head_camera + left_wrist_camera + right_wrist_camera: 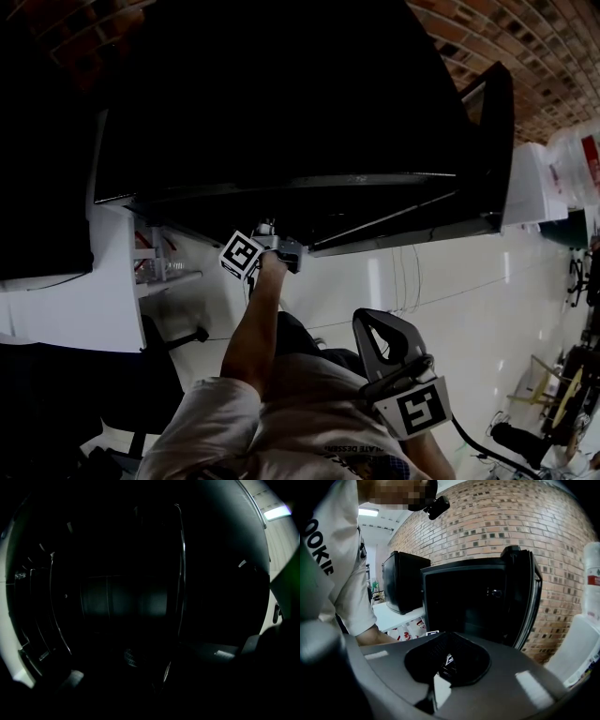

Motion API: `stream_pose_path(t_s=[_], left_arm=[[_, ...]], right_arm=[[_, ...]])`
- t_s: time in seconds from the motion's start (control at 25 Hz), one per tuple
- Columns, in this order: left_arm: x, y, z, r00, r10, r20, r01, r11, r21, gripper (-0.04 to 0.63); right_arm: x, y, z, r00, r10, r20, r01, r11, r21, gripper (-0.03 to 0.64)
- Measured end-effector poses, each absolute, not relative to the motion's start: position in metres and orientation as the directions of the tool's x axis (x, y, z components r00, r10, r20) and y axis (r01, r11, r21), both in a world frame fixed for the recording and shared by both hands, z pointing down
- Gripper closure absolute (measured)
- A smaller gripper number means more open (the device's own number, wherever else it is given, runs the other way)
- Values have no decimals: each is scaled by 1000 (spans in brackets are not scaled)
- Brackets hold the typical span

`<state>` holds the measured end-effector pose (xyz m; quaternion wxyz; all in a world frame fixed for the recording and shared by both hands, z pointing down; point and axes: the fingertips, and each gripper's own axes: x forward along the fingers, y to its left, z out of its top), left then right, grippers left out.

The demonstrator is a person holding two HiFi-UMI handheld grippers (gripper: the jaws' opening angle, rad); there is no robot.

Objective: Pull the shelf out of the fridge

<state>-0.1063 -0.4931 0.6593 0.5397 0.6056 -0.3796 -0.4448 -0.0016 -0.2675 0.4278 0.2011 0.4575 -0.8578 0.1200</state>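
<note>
We have the left gripper (272,247) at the mouth of the fridge (281,112), jaws clamped narrow on the front wire of the shelf (181,573), which sits inside. Our right gripper (377,323) hangs near us, jaws together, empty.

We read little here. In the right gripper view the person's white T-shirt (344,569) carries large black capitals down its side; "OOKIE" shows, with the start cut off at the edge. In the head view the shirt's front bears a small line of dark print, upside down to us, where we make out something like "ATE DESSER". The bottle (593,573) at the right edge has a red-and-white label, too small to read. The red-and-white printed packaging (405,629) under the white bench (393,613) is illegible too.
</note>
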Motion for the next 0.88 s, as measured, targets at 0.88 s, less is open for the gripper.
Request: stream_pose_path(t_s=[0.88], left_arm=[[-105,-408,586,329,-922,-203,42,-200,979,577]], right_arm=[[14,-241,392,-565,-733,379,-803,595,-46,612]])
